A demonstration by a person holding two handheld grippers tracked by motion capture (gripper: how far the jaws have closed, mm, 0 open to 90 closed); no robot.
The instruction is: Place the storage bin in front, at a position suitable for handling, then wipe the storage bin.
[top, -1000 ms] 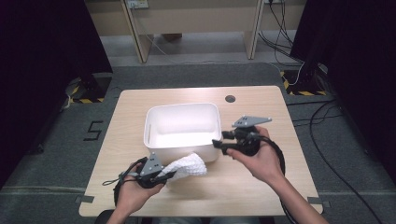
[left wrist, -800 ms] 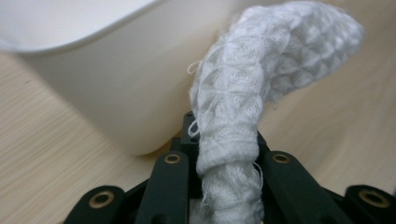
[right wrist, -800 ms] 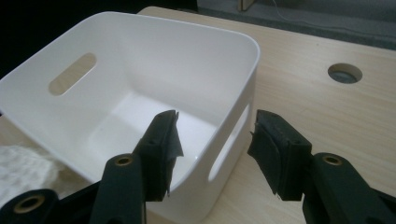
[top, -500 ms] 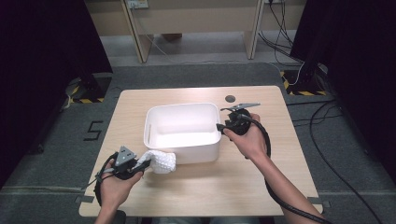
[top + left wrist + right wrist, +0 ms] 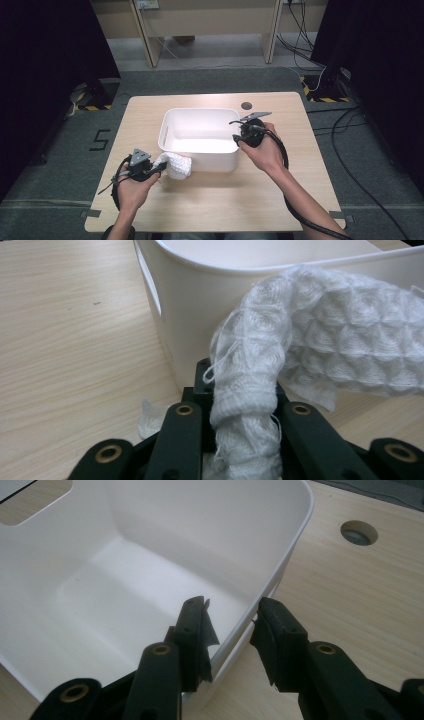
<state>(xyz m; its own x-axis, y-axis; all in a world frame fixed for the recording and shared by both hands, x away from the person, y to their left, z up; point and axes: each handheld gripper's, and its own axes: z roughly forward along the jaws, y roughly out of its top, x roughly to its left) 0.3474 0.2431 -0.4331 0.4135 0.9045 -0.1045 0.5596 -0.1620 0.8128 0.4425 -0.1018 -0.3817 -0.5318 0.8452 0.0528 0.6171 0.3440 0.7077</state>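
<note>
Cloth [image 5: 177, 165], a white waffle-knit rag, hangs bunched from the left gripper [image 5: 159, 168] at the left of the high view, low over the wooden surface [image 5: 210, 200] and touching the near left corner of the white tub [image 5: 200, 136] from outside. In the left gripper view that gripper [image 5: 245, 415] is clenched on a twisted neck of the cloth [image 5: 320, 340], whose loose bulk drapes to the right against the tub's outer wall [image 5: 185, 315]. So the tub's opening lies ahead of and above the held cloth, with the wall between them; I judge the cloth must rise over the rim before it can go in. Farther right, the right gripper [image 5: 239, 131] straddles the tub's right wall. Its view shows one jaw inside the wall [image 5: 260, 595] and one outside; its jaws have just been closing, yet the pads [image 5: 202, 635] stand clear of the plastic, so it grips nothing and is not steadying the tub.
</note>
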